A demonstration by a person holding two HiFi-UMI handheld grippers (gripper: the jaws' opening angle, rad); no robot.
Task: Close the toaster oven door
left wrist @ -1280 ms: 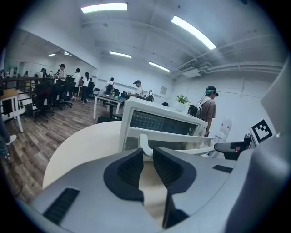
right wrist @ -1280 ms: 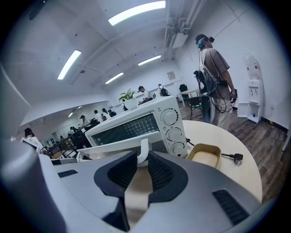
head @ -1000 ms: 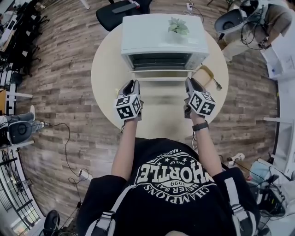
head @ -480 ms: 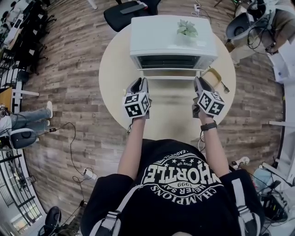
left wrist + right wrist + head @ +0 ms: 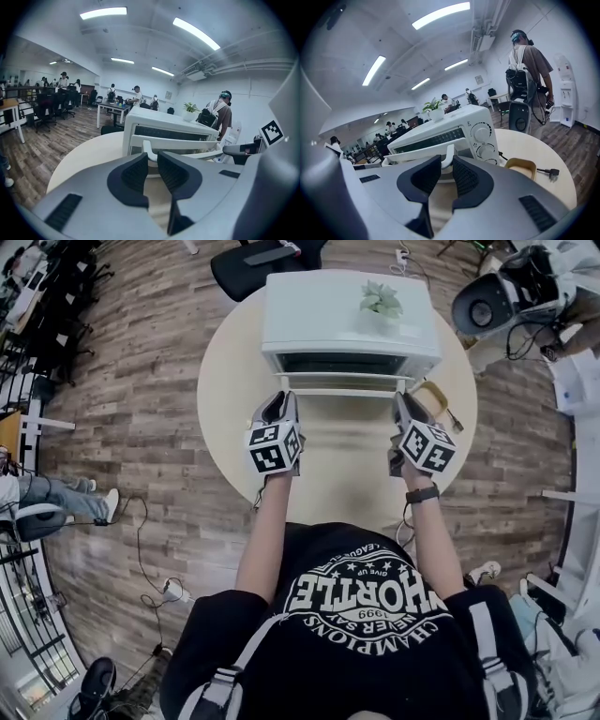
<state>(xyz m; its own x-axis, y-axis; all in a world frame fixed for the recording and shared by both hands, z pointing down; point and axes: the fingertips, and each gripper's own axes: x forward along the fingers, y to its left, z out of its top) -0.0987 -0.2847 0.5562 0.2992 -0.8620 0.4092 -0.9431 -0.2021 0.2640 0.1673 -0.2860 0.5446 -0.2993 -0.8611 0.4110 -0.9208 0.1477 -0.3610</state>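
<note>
A white toaster oven (image 5: 347, 315) stands on the round table (image 5: 234, 381), its drop-down door (image 5: 347, 382) partly open and tilted. My left gripper (image 5: 281, 401) is at the door's left end. In the left gripper view its pads (image 5: 136, 173) are shut on the left post of the white door handle (image 5: 149, 151). My right gripper (image 5: 405, 401) is at the right end. In the right gripper view it (image 5: 446, 166) is shut on the handle's right post (image 5: 448, 157), just left of the oven's knobs (image 5: 480, 135).
A small potted plant (image 5: 380, 298) sits on the oven's top. A tan dish (image 5: 433, 397) and a cable plug (image 5: 551, 172) lie on the table right of the oven. A black chair (image 5: 262, 263) stands behind the table. A person with a backpack (image 5: 527, 61) stands beyond it.
My left gripper has edged forward and slightly up with the handle's left end. The right gripper has hardly moved. Both stay closed on the handle.
</note>
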